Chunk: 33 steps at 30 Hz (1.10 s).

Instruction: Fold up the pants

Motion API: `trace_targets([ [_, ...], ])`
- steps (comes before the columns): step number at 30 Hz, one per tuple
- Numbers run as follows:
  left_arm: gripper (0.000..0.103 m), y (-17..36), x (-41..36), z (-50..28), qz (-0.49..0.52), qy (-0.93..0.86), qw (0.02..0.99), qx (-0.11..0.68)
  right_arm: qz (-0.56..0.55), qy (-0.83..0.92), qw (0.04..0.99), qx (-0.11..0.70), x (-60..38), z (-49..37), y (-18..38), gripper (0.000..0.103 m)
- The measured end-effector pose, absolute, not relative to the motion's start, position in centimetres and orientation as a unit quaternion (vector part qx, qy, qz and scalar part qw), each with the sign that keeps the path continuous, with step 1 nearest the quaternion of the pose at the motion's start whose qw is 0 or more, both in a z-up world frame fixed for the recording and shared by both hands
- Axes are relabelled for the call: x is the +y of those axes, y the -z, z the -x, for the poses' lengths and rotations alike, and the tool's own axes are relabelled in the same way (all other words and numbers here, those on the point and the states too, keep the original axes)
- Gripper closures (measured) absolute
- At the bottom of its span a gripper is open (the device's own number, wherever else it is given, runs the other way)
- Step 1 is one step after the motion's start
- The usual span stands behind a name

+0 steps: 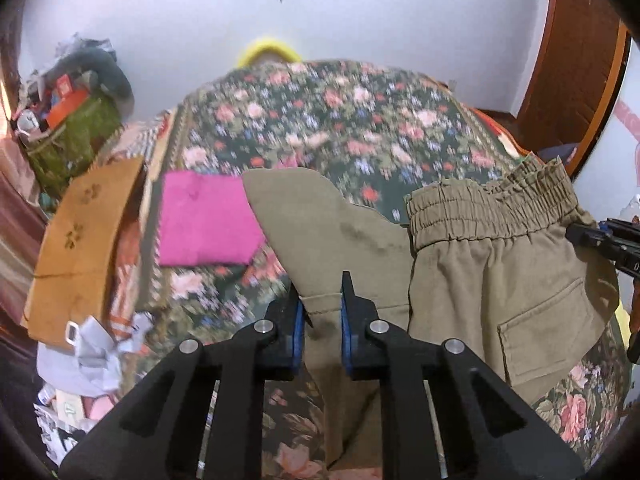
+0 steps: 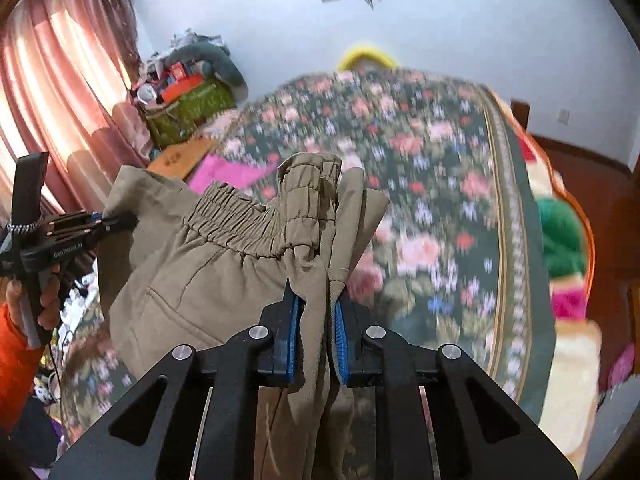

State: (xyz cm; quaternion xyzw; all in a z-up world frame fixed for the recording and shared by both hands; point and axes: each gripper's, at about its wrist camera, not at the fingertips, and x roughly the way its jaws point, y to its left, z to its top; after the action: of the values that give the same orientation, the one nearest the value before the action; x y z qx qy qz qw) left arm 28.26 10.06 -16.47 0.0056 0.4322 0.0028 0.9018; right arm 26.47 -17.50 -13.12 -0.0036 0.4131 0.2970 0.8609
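The khaki pants [image 1: 500, 264] hang in the air between my two grippers, above the floral bed cover [image 1: 340, 120]. Their gathered elastic waistband [image 1: 492, 204] and a back pocket [image 1: 548, 328] face the left wrist view. My left gripper [image 1: 324, 304] is shut on a hemmed edge of the pants. My right gripper [image 2: 316, 300] is shut on bunched pants fabric [image 2: 224, 264] near the waistband [image 2: 240, 216]. The left gripper also shows in the right wrist view [image 2: 120, 222], clamped on the far edge. The right gripper's tip shows at the right of the left wrist view [image 1: 576, 234].
A folded pink cloth [image 1: 208, 220] and an orange-brown folded piece [image 1: 84, 248] lie on the bed's left side. A cluttered green basket [image 1: 76, 136] stands beyond. A curtain [image 2: 60, 92] hangs at left. Green and pink items [image 2: 564, 236] lie off the bed's right edge.
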Motion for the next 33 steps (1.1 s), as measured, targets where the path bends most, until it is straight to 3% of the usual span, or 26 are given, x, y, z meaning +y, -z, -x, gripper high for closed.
trace_targets([
  [10,0.088,10.8,15.4,-31.8,-0.008,-0.052,0.923,0.382,0.018,-0.316,0.883,0.347,-11.8,-30.3,7.5,0.09],
  [17,0.088,9.7,20.0,-34.8,-0.005,-0.1,0.926,0.363,0.03,-0.329,0.886,0.324,-6.7,-33.7,6.4,0.09],
  [33,0.089,19.9,30.0,-44.0,0.034,-0.197,0.892,0.406,0.034,-0.343,0.861,0.374,4.5,-40.6,14.2,0.09],
])
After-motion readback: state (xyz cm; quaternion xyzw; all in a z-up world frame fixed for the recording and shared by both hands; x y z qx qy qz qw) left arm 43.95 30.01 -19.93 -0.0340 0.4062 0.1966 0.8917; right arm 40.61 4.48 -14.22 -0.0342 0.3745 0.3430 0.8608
